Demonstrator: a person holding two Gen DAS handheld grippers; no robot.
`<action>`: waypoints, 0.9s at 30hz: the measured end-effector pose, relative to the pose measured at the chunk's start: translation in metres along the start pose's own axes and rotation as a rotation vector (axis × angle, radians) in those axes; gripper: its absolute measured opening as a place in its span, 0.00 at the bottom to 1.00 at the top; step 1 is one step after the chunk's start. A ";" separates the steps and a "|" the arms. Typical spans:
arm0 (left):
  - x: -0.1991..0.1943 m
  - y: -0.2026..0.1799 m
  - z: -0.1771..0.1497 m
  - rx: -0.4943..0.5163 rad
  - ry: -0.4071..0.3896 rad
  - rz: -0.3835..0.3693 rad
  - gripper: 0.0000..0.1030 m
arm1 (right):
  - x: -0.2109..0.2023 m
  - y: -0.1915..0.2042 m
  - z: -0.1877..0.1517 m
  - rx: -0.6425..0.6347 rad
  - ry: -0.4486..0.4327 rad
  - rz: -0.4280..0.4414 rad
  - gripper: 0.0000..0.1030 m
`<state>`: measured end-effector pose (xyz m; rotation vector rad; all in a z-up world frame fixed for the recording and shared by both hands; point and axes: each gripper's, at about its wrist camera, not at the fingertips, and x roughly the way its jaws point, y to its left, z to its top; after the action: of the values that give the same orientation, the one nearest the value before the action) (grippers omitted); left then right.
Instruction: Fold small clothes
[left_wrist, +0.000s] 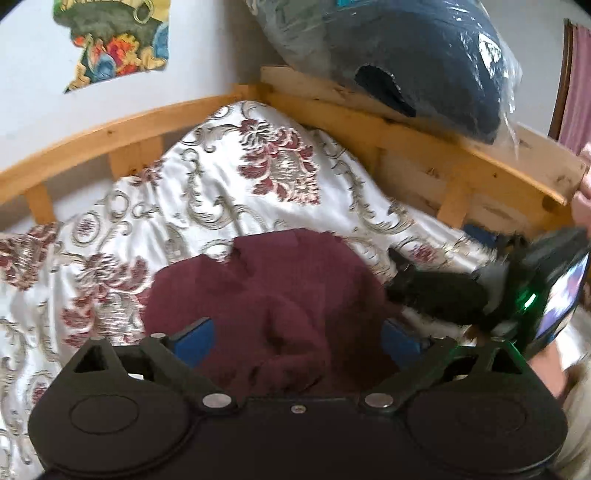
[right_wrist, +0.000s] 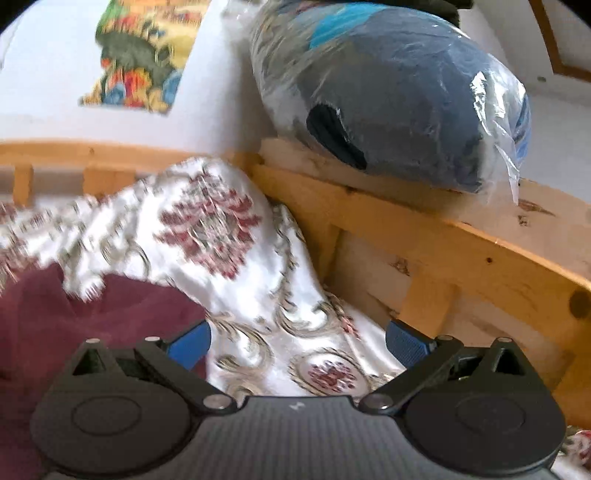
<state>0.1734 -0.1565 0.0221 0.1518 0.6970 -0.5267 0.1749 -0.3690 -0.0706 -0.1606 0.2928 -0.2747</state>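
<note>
A maroon garment (left_wrist: 273, 295) lies bunched on the floral white bedspread (left_wrist: 221, 184). My left gripper (left_wrist: 299, 338) hangs just over its near part, jaws wide open. The blue pads (left_wrist: 197, 339) stand either side of the cloth without pressing on it. In the right wrist view the same garment (right_wrist: 92, 321) lies at the left. My right gripper (right_wrist: 299, 343) is open over bare bedspread (right_wrist: 258, 280), nothing between its pads (right_wrist: 406, 343). From the left wrist view the right gripper's black fingers (left_wrist: 436, 291) sit at the garment's right edge.
A wooden bed rail (left_wrist: 110, 136) curves round the back and right (right_wrist: 461, 258). A plastic-wrapped blue-grey bundle (right_wrist: 399, 96) rests on the rail's top board. A colourful poster (left_wrist: 114, 40) hangs on the white wall. A person's hand (left_wrist: 583, 184) shows at the right.
</note>
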 end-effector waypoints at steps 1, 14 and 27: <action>0.001 0.003 -0.006 0.010 0.009 0.005 0.94 | -0.002 0.000 0.001 0.006 -0.020 0.014 1.00; 0.026 0.022 -0.072 0.123 0.051 0.111 0.91 | 0.008 0.013 0.007 0.272 0.087 0.569 1.00; 0.034 0.007 -0.095 0.225 0.005 0.122 0.39 | 0.054 0.034 -0.009 0.466 0.324 0.705 0.98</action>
<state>0.1443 -0.1356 -0.0722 0.4038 0.6281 -0.4864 0.2300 -0.3536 -0.0996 0.4499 0.5753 0.3386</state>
